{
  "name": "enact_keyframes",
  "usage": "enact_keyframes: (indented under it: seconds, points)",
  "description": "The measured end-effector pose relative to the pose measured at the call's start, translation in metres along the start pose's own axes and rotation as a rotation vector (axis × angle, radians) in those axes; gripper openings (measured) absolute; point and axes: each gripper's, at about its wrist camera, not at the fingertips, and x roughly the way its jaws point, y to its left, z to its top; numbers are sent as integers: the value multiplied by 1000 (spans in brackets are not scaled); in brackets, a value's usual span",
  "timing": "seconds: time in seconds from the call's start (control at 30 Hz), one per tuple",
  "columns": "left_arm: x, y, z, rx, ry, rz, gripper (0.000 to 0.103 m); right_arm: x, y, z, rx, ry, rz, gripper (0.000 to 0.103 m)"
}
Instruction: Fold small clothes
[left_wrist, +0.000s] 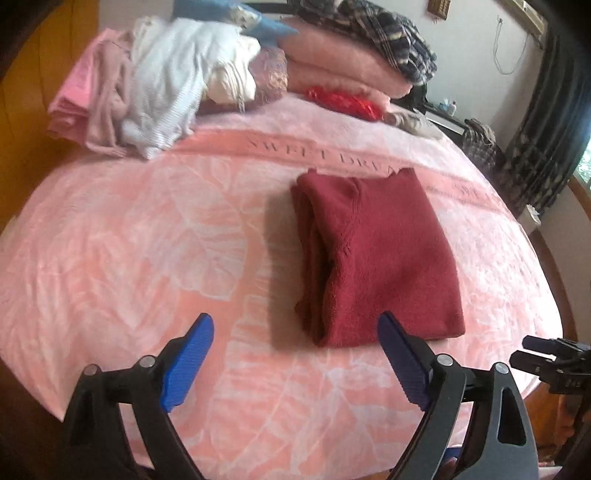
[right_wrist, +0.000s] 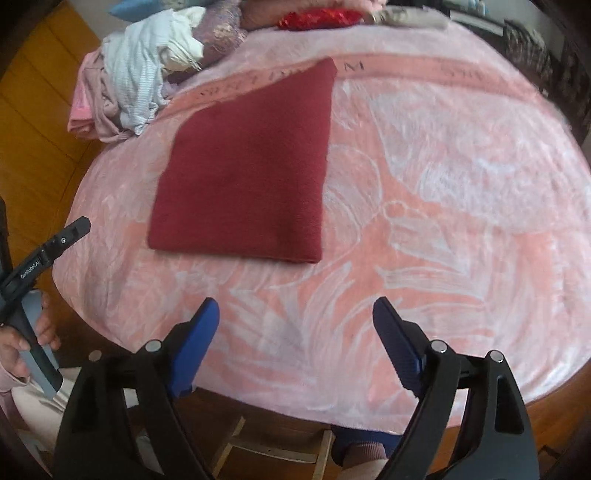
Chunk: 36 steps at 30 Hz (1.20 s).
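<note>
Sweater (left_wrist: 376, 254) lay folded flat mid-bed (left_wrist: 129, 258), likely set there as finished. Left gripper (left_wrist: 295, 354) and right gripper (right_wrist: 295, 343) hung above the near edge, fingers spread wide, empty. Unfolded pile (left_wrist: 159, 85) waited by the far-left edge, probably next.

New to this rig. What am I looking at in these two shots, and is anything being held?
No robot here: a person carries hand-held tongs, one per hand, each with a fisheye camera looking along its blue fingers. One picture is from the left tongs, the other from the right tongs. Both stand open and hold nothing. On the pink blanket lies a folded dark red sweater, apart from both tongs. A pile of unfolded clothes sits at the far left. In the right view, the person's hand grips the left tool's handle.
</note>
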Motion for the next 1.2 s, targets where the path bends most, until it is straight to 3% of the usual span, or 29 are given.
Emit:
enact_keyframes:
  seconds: [0.27,0.5,1.2]
  points:
    - [-41,-8,-19,49,-32,42,94,-39,28,-24,-21,-71,-19,86]
    - [-59,-11,-45,52,-33,36,95,-47,36,-46,-12,-85,-25,87]
    - [-74,-27,-74,124,-69,42,99,-54,58,-65,-52,-103,43,87]
